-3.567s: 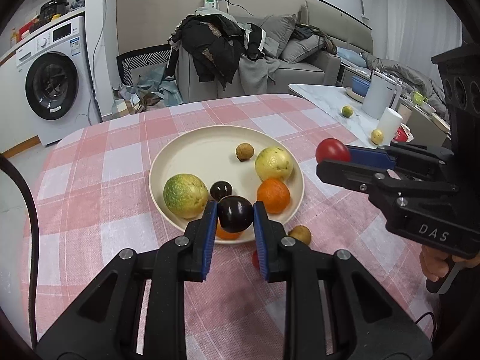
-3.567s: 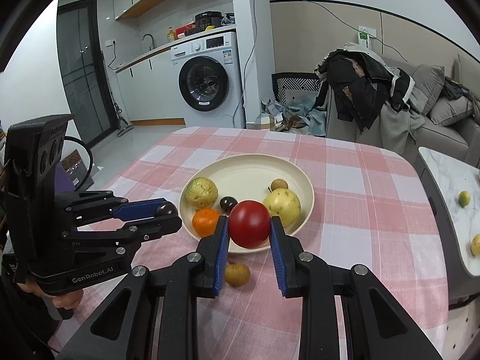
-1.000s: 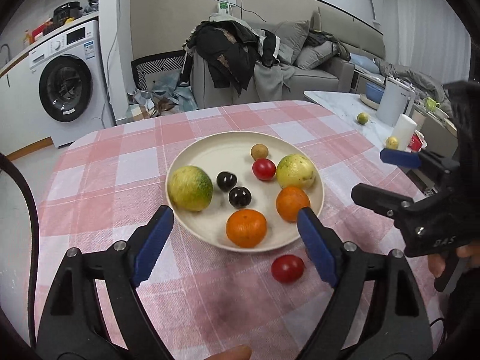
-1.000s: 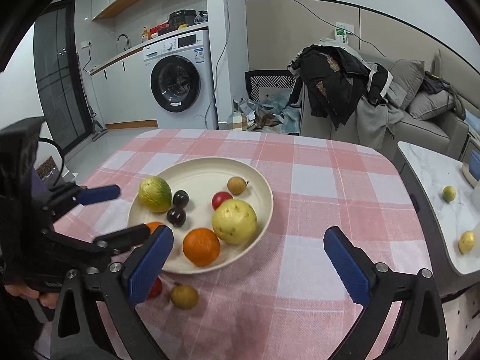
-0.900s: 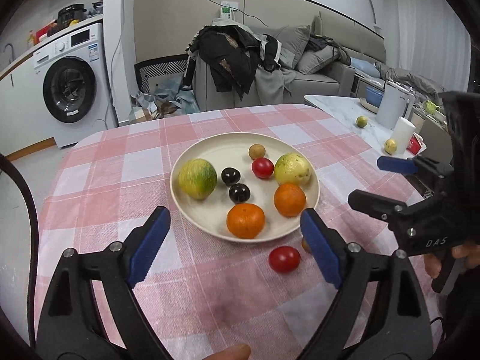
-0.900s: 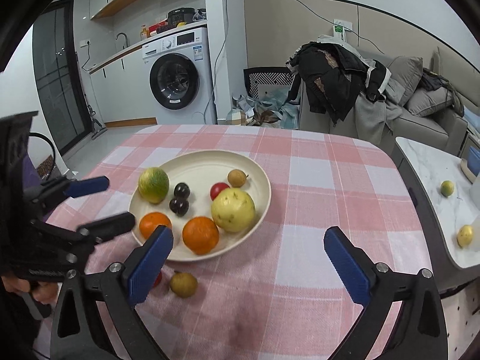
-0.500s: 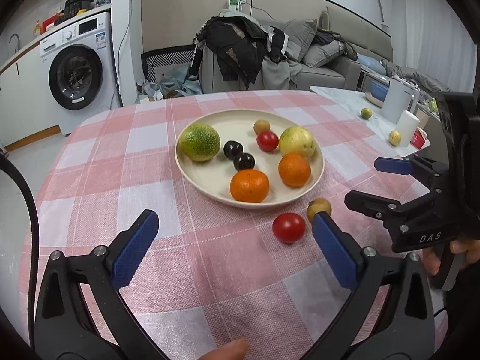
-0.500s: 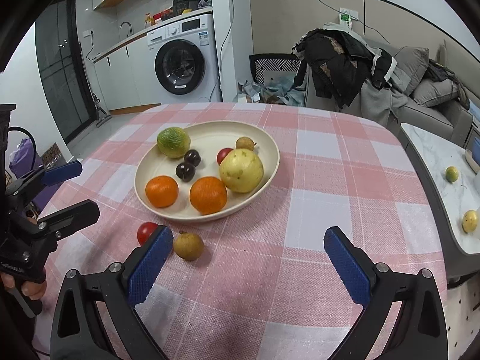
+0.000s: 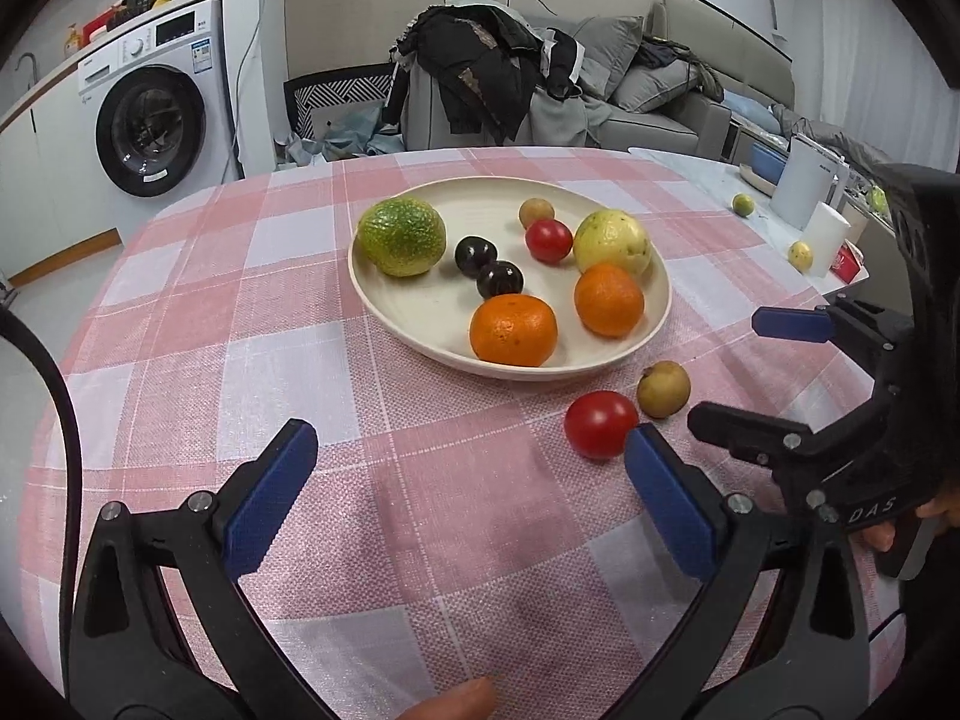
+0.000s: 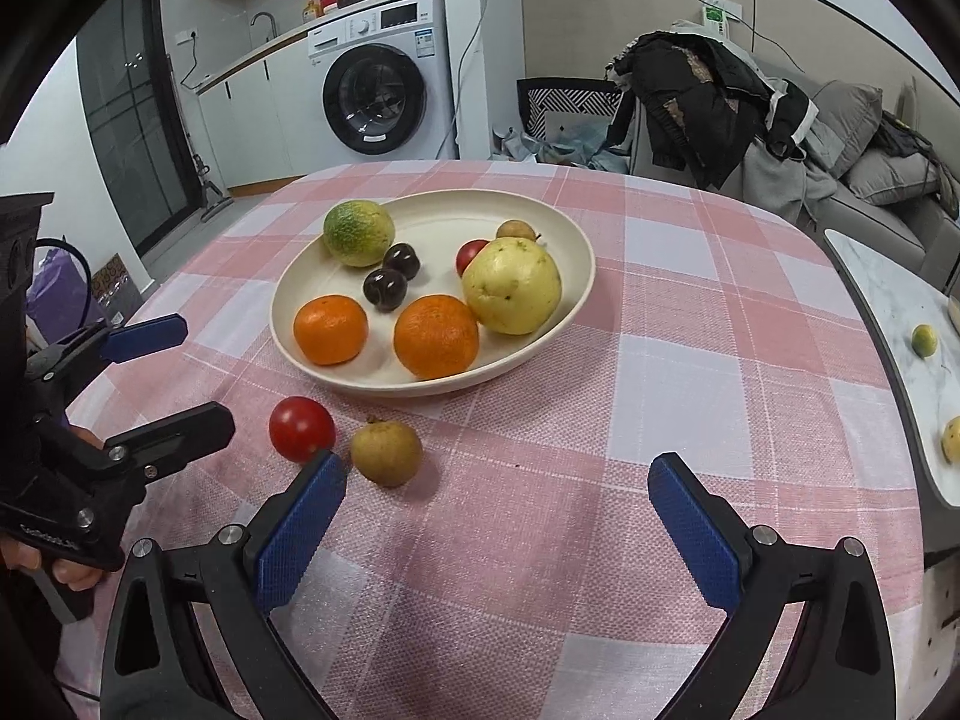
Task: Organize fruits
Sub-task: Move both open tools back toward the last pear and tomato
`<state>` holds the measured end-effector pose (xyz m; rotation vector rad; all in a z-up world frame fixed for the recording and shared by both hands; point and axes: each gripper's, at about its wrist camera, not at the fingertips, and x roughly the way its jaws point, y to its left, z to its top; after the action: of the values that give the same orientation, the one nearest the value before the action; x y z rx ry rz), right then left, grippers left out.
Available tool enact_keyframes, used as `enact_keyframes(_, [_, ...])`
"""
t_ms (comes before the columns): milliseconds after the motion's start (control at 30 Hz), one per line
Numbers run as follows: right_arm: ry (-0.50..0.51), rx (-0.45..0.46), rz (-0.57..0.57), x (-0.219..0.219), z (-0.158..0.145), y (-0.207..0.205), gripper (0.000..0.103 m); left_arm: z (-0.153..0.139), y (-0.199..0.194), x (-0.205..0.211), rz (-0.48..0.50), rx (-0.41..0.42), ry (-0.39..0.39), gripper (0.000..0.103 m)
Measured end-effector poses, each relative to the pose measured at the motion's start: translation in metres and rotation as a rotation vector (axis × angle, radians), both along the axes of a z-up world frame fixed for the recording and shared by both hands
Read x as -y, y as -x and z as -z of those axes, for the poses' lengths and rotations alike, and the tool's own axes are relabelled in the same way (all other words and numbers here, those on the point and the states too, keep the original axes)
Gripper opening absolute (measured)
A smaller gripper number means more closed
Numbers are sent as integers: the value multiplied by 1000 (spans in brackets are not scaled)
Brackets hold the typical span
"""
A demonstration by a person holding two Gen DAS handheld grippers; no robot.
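Fruits lay on a pink checked tablecloth (image 9: 288, 360): nearest, a red tomato (image 9: 600, 423) and a small brown fruit (image 9: 663, 388) sat just beside each other on the cloth, off the plate (image 9: 414, 312). Both were round, with no clear long axis. Beyond them the cream plate held two oranges (image 10: 436, 335), two dark plums (image 10: 385, 288), a green citrus (image 10: 359, 233), a yellow pear-like fruit (image 10: 512, 284), another tomato and a small brown fruit. The left gripper (image 9: 462, 504) and right gripper (image 10: 492, 525) hung over the cloth with fingers wide apart, gripping nothing. Farther off stood a washing machine (image 9: 153, 120).
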<state>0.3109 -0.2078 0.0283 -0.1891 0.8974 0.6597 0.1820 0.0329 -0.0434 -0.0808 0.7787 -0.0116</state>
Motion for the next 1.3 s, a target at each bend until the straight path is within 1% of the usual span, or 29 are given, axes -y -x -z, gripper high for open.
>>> enact_keyframes(100, [30, -3, -22, -7, 3, 4, 103, 2, -2, -5, -7, -14, 20, 102])
enact_keyframes(200, [67, -11, -40, -15, 7, 5, 103, 2, -1, -8, -18, -12, 20, 102])
enact_keyframes(367, [137, -36, -56, -29, 21, 4, 103, 4, -1, -15, -33, -23, 44, 102])
enact_keyframes(567, [131, -68, -60, -37, 22, -2, 103, 6, -2, -15, -35, -36, 41, 102])
enact_keyframes(800, [119, -65, -78, -42, 23, -3, 102, 7, -3, -14, -30, -39, 30, 102])
enact_keyframes(1233, [118, -65, -108, -41, 22, 8, 102, 11, -4, -22, -50, -57, 58, 102])
enact_keyframes(1267, [117, -63, -116, -42, 21, 9, 102, 11, -4, -22, -50, -57, 57, 102])
enact_keyframes(1300, [115, -60, -124, -43, 21, 10, 100, 11, -4, -22, -49, -56, 56, 102])
